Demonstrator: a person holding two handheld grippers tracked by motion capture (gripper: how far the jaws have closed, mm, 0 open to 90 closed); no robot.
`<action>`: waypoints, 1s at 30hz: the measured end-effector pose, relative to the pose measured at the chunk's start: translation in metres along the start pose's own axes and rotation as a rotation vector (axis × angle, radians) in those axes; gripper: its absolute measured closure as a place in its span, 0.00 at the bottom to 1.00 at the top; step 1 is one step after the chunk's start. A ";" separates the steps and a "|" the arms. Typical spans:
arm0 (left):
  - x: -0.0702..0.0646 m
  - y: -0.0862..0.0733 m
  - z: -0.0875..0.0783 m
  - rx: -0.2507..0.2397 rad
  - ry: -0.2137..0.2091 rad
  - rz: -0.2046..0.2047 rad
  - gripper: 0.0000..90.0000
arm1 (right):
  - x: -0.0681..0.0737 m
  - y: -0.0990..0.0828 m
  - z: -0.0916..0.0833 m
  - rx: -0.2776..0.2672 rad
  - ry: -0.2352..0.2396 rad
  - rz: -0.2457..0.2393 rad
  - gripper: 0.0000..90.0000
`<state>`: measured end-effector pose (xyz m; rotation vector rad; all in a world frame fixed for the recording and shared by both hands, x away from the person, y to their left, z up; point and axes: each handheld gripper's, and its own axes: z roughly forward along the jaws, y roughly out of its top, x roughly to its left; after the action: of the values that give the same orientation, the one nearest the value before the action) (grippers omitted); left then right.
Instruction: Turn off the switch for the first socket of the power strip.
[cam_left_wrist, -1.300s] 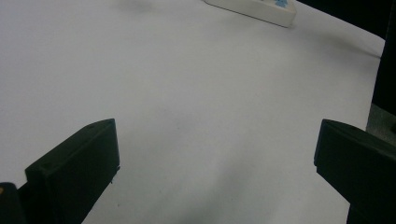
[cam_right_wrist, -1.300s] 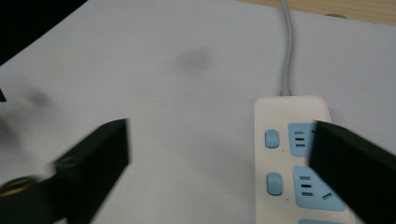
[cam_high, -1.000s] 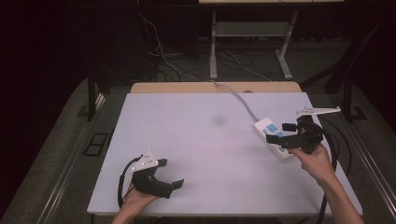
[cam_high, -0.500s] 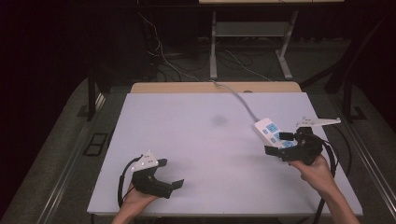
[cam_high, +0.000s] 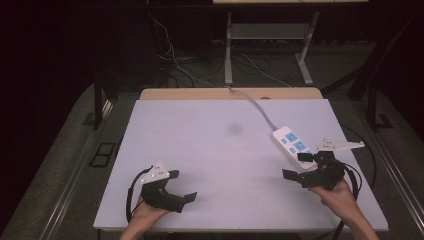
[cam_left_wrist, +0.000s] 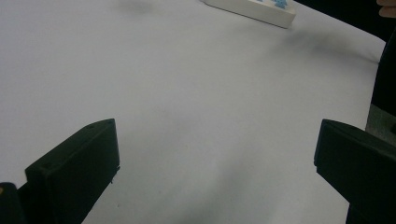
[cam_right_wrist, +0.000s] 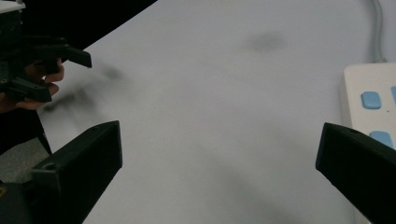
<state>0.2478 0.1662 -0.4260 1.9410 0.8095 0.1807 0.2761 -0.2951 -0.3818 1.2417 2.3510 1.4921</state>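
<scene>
A white power strip (cam_high: 291, 143) with blue sockets lies at the table's right side, its cable (cam_high: 252, 102) running off the far edge. My right gripper (cam_high: 295, 165) is open just in front of the strip's near end, with bare table between its jaws. In the right gripper view the strip (cam_right_wrist: 369, 102) lies at the right, beside the right jaw. My left gripper (cam_high: 183, 185) is open and empty near the front left. In the left gripper view the gripper (cam_left_wrist: 217, 128) faces bare table, with the strip (cam_left_wrist: 254, 8) far off.
The white table (cam_high: 200, 140) bears a dark smudge (cam_high: 234, 128) near its middle. A wooden strip (cam_high: 200, 93) edges the far side. Beyond it are desk legs (cam_high: 228, 55) and loose cables on a dark floor. The other hand's gripper (cam_right_wrist: 42, 70) appears top left in the right gripper view.
My right gripper has drawn back from over the power strip's near end toward the table's front edge. The left gripper has stayed put.
</scene>
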 end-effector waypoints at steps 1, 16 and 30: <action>0.000 0.000 0.000 0.000 0.000 0.001 0.00 | 0.001 -0.002 0.000 -0.001 0.002 -0.002 0.00; 0.000 0.000 0.000 0.000 -0.001 -0.001 0.00 | 0.007 -0.029 0.008 0.011 0.020 -0.022 0.00; 0.000 0.000 0.000 0.001 -0.002 0.000 0.00 | 0.007 -0.051 0.013 0.022 0.007 -0.034 0.00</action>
<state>0.2476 0.1661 -0.4261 1.9417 0.8079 0.1785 0.2479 -0.2905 -0.4263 1.1972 2.3873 1.4663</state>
